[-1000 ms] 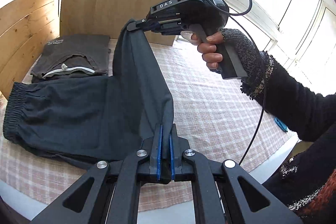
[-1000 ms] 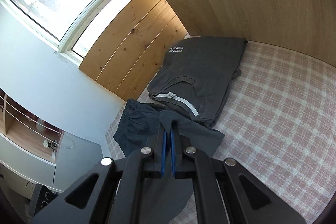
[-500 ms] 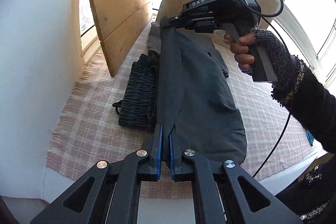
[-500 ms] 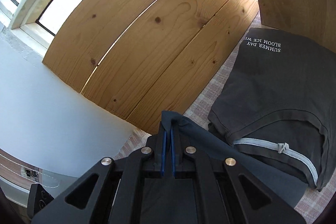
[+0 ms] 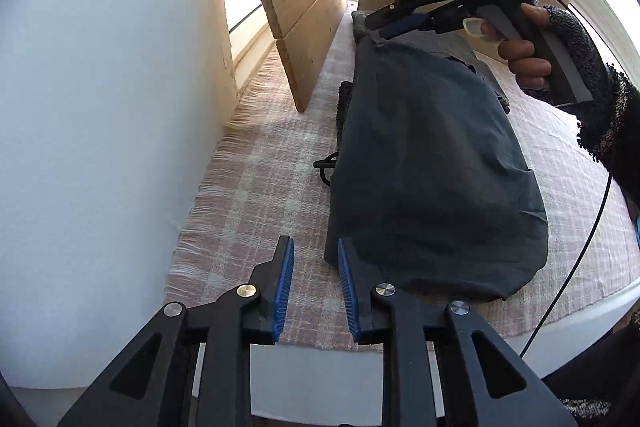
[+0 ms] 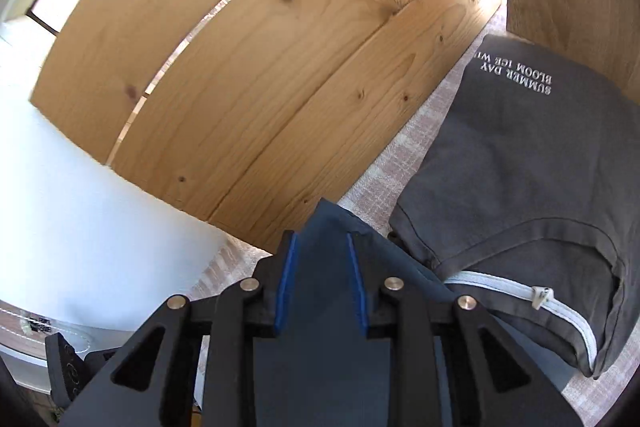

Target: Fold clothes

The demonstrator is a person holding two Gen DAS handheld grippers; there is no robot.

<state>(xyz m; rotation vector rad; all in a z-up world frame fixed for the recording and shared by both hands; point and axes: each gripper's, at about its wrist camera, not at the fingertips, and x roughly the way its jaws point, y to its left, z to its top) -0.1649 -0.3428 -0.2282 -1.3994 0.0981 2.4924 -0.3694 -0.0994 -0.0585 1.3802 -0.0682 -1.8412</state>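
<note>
Between the parted jaws of the left gripper [image 5: 314, 285] and right gripper [image 6: 320, 281] the dark trousers [image 5: 432, 167] lie folded on the checked cloth [image 5: 256, 187], released, so smoothing or another fold seems next.

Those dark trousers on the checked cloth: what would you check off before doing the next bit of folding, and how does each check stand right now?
1. Left gripper has let go: ok, its jaws stand apart with only the checked cloth between them.
2. Right gripper has let go: ok, jaws apart, though the fabric lies between the pads.
3. Dark trousers lie doubled over on the cloth: ok, no part hangs in the air.
4. Edges of the fold line up: cannot tell, the lower layer is mostly covered.
5. Drawstring loop tucked in: not ok, it sticks out on the wall side.
6. Folded grey T-shirt kept clear: cannot tell, the trousers reach its edge.
</note>
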